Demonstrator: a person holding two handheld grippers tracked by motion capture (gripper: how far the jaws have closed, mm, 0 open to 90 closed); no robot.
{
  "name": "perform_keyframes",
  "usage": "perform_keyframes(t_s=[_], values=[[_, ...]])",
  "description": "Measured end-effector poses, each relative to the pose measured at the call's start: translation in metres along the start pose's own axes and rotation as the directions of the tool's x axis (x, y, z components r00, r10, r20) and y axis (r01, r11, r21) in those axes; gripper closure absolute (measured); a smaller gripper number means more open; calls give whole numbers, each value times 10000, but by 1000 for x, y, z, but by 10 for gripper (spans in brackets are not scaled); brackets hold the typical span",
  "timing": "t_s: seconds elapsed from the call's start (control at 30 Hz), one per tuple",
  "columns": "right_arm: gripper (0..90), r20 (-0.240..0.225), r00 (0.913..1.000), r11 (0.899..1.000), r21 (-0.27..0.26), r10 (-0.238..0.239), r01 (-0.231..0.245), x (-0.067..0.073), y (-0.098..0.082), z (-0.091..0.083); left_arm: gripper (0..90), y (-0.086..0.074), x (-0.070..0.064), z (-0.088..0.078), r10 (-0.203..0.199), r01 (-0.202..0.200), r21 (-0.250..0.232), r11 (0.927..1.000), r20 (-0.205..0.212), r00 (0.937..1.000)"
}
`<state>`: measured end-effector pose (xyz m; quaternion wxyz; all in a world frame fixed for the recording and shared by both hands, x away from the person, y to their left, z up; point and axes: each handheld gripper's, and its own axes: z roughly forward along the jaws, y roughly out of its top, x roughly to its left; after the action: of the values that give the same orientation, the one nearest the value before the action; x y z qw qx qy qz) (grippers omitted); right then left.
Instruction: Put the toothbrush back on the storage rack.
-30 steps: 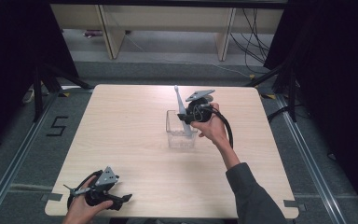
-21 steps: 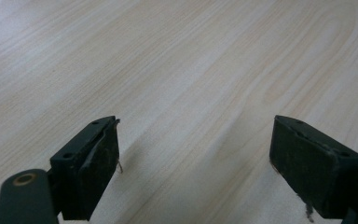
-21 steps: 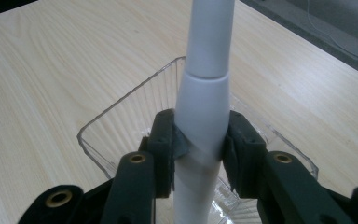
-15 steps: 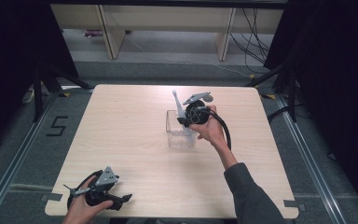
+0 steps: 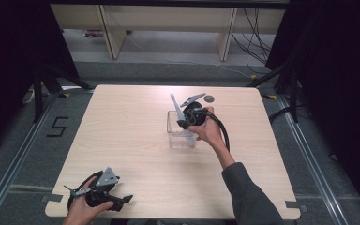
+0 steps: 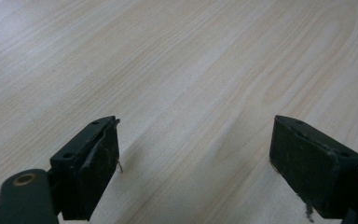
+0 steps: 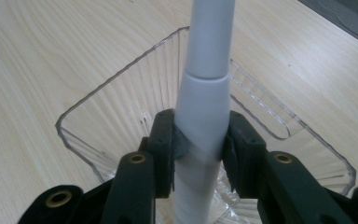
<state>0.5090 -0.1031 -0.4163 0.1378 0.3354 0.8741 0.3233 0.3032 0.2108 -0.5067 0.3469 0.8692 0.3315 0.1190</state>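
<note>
Pale wood grain covers the table (image 5: 122, 140), which is set on a grey floor with dark curtains at both sides and light shelving behind it. Near the middle of the table, slightly toward the far right, a clear plastic container (image 5: 180, 136) is seen standing upright. Over it the right gripper (image 5: 185, 123) is held, and a white electric toothbrush (image 5: 182, 119) is clamped between its jaws. In the right gripper view the pads are pressed against both sides of the toothbrush handle (image 7: 200, 126), whose lower end is placed inside the container (image 7: 93, 112) while the narrower neck is directed up and away, tilted toward the far side of the table. A small dark round object (image 5: 209, 98) is seen lying on the table beyond the right hand. At the near left corner the left gripper (image 5: 122, 200) is held low over the table edge; in the left gripper view its jaws are spread wide apart, with bare table (image 6: 191, 70) between them.
</note>
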Motion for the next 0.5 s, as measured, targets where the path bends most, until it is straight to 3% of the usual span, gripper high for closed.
perform_keyframes(t_s=[0.03,0.1,0.17,0.2,0.23,0.43,0.5], values=[[670,8,10000,9999,67,75,-75,1,1,0,154,0,0,0,-3,3,-11,10000,2,10000],[669,186,9997,9998,-119,-163,166,2,2,4,154,0,0,0,-99,99,-17,9999,6,10000],[669,200,9984,9986,41,-531,530,2,5,5,154,0,0,0,-5,5,15,10000,-8,10000],[669,161,9994,9994,171,-300,298,3,6,5,154,0,0,0,-5,5,12,10000,7,10000],[669,301,9981,9986,42,-532,531,2,6,8,154,0,0,0,-15,15,6,10000,8,10000],[668,215,9985,9977,461,-501,490,4,13,14,154,0,0,0,4,-4,-4,10000,27,10000],[668,319,9993,9954,948,-179,148,4,13,14,154,0,0,0,3,-3,-20,10000,37,10000]])
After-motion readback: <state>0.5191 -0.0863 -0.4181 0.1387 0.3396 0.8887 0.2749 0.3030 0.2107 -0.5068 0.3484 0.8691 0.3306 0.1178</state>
